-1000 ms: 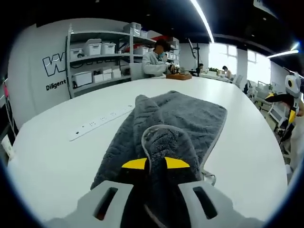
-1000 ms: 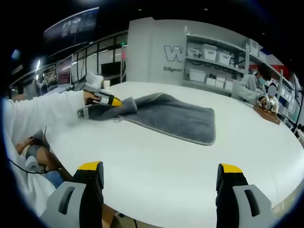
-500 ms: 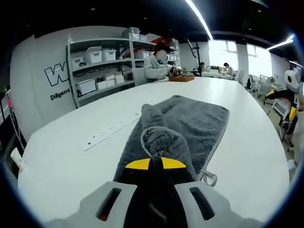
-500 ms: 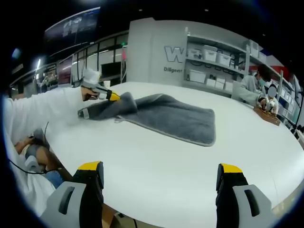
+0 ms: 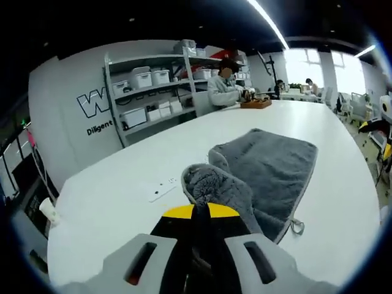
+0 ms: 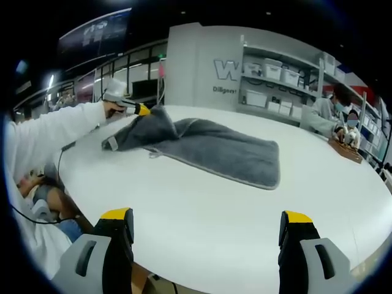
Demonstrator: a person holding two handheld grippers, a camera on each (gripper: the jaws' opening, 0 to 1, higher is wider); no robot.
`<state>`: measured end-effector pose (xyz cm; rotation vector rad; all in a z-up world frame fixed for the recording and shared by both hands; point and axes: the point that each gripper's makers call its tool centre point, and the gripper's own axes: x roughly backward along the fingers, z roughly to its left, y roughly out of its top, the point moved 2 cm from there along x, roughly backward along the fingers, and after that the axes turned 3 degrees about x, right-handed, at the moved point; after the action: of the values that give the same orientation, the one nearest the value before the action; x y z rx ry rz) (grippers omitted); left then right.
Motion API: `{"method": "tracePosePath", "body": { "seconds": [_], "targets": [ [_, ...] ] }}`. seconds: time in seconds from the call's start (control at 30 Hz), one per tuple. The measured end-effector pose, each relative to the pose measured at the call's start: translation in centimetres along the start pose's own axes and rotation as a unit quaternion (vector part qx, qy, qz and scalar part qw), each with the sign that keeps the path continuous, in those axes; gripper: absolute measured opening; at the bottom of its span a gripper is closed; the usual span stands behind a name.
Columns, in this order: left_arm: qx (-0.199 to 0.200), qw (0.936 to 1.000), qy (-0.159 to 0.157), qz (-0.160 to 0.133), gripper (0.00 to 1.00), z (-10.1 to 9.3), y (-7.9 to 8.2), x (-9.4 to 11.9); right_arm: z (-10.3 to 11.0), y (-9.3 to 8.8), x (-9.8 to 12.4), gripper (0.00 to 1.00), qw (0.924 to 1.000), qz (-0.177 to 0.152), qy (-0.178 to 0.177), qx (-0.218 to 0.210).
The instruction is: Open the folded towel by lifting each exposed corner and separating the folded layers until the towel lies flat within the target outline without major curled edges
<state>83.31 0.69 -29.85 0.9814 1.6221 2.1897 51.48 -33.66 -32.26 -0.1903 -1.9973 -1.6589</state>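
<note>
Towel (image 6: 214, 150) fabric pinched in the left gripper (image 5: 195, 211) has risen over the last second: in the right gripper view the clamped corner now stands up in a peak at the towel's left end, where a second ago it lay low against the table (image 6: 202, 214). The left gripper (image 6: 131, 109) itself has climbed and drawn back to the left, with the white sleeve (image 6: 58, 131) behind it higher than before. In the left gripper view the yellow-tipped jaws are clenched tight on a fold of grey pile, and the power strip (image 5: 162, 188) on the table has slid nearer to the jaws in the picture, which mostly reflects the camera's own motion. The far body of the towel (image 5: 275, 168) lies flat on the white table, its pale hem visible along the right edge, a small hanging loop (image 5: 296, 226) trailing from the near side. The right gripper (image 6: 205, 229) hangs above bare table near the front edge, jaws wide apart and holding nothing. As I judge it, the lift has begun to peel the upper layer off the one beneath, but the towel is only partly opened; I can see no target outline. A person (image 5: 225, 86) sits at the far end near the shelves (image 5: 153, 92).
</note>
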Motion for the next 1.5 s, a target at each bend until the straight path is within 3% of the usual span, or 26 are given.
{"method": "tracePosePath", "body": {
  "seconds": [0.37, 0.53, 0.73, 0.9, 1.37, 1.5],
  "targets": [
    [-0.026, 0.9953, 0.093, 0.007, 0.05, 6.2, 2.0, 1.3, 0.4, -0.1, -0.4, 0.99, 1.0, 0.007, 0.003, 0.004],
    [-0.029, 0.9922, 0.12, 0.015, 0.05, 8.4, 1.9, 1.8, 0.4, -0.4, -0.7, 0.99, 0.9999, 0.012, 0.002, 0.004],
    [-0.021, 0.9897, 0.137, 0.037, 0.05, 11.3, 0.1, 1.0, 0.2, -0.5, -0.8, 0.99, 0.9998, 0.019, -0.002, 0.002],
    [-0.01, 0.9879, 0.145, 0.055, 0.05, 13.6, -1.1, 0.1, 0.3, 0.3, -0.4, 0.99, 1.0, -0.001, 0.003, 0.002],
    [-0.004, 0.984, 0.157, 0.084, 0.05, 17.6, -2.1, -1.2, -0.3, 2.8, -1.7, 0.99, 1.0, 0.007, 0.0, -0.003],
    [0.001, 0.9824, 0.163, 0.091, 0.05, 19.7, -2.4, -2.2, -0.4, 3.3, -2.1, 0.99, 1.0, 0.006, -0.003, -0.006]
  ]
}}
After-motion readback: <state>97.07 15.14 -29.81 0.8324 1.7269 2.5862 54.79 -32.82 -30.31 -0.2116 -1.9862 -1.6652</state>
